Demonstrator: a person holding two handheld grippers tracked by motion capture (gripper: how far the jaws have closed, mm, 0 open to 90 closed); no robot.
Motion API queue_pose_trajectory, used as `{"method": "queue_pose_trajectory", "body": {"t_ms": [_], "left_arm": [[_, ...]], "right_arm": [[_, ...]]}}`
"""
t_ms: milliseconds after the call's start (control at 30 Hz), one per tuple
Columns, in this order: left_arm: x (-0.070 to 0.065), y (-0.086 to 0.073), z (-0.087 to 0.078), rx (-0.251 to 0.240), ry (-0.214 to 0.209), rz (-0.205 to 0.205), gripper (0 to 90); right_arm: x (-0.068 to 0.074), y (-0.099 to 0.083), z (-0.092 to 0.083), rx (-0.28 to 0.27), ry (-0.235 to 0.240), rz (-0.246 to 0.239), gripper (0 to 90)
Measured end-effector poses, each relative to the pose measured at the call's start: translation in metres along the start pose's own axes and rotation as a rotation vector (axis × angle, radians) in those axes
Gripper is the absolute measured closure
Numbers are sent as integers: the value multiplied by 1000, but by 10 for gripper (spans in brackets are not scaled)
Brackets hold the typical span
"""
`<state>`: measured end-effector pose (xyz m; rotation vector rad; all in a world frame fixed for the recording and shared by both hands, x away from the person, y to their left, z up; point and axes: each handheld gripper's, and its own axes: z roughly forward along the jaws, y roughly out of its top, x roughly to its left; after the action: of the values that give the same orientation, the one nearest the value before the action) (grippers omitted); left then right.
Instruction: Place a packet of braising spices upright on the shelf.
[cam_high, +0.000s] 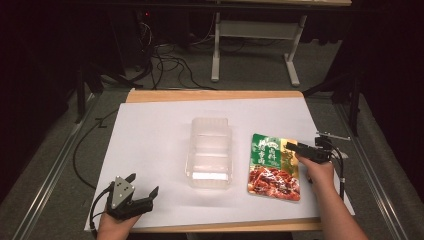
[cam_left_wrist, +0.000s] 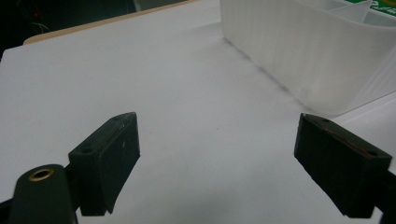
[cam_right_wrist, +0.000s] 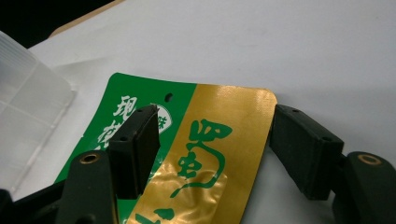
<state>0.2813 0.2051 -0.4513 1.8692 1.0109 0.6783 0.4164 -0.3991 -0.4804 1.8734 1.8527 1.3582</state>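
A white sheet covers the table (cam_high: 150, 130). The green-and-gold food pouch (cam_high: 274, 167) lies flat just right of the clear plastic container (cam_high: 210, 150). The right gripper (cam_right_wrist: 212, 140) straddles the pouch's upper corner, jaws apart, not pressing; it should probably catch the edge squarely before closing. The pouch's lower end is cut off in the right gripper view. The left gripper (cam_high: 142, 187) rests apart, jaws wide and empty.

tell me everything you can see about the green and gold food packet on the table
The food packet is a flat, glossy foil-like pouch lying face up on the white sheet, right of the clear plastic container. Its top is green and gold with Chinese lettering and a small hang hole; the lower part pictures reddish-brown meat. The right tongs straddle its upper right corner, one jaw over the green print, the other beside the gold edge, not yet clamped.
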Motion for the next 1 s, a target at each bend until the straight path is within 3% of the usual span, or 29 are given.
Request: {"method": "queue_pose_trajectory", "body": {"t_ms": [433, 800, 1000], "left_arm": [[-1, 0, 1, 2, -2, 9, 147], [-2, 1, 2, 8, -8, 14, 149], [-2, 0, 2, 9, -8, 16, 150]], "right_arm": [[14, -2, -4, -23, 91, -69, 422], [13, -6, 2, 21, 103, -72, 398], [16, -7, 3, 41, 114, -101, 409]]}}
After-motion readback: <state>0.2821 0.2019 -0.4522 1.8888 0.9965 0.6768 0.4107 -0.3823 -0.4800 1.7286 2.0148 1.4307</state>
